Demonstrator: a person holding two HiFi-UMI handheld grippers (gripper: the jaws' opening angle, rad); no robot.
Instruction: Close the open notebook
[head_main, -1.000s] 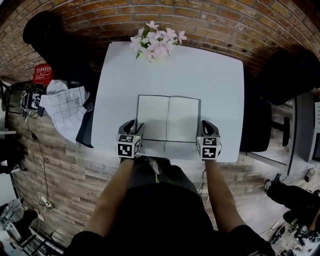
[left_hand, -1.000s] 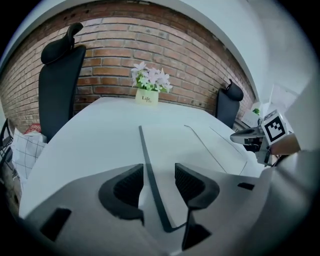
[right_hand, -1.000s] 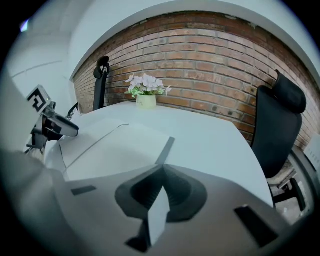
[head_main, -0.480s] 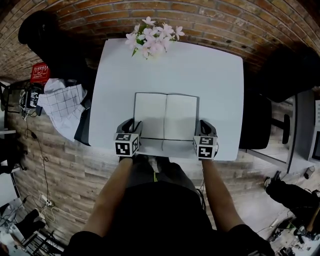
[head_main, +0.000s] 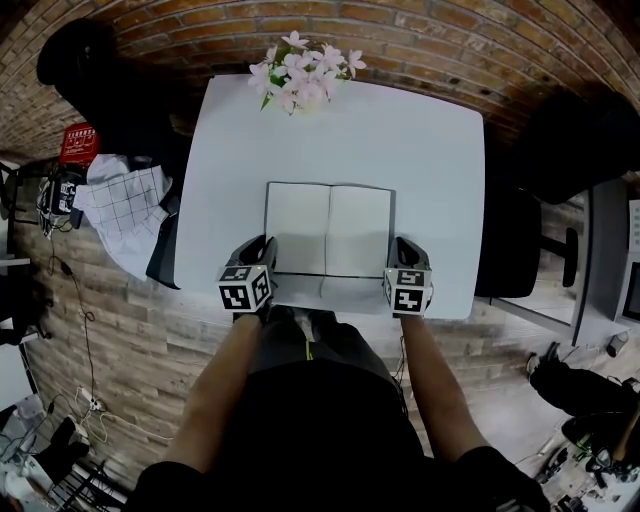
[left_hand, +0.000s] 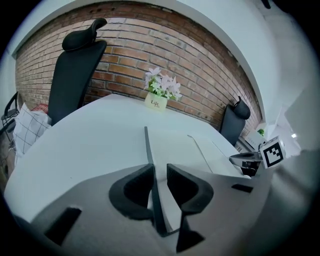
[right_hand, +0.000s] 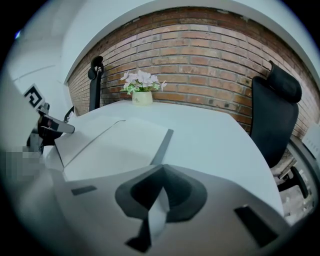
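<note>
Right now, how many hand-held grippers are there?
2. The left hand-held gripper has jaws closing around the notebook's left edge; the right hand-held gripper is shut on its right edge. None appears hidden.

I see a white table (head_main: 430, 150) set against a brick wall (head_main: 420, 45), with a small pot of pink and white flowers (head_main: 303, 75) at its far edge. A black office chair (head_main: 85, 65) stands at the far left corner and another black chair (head_main: 575, 150) to the right. A checked cloth (head_main: 125, 215) and a red crate (head_main: 82, 146) sit off the left side, above the wooden floor (head_main: 120, 330).
</note>
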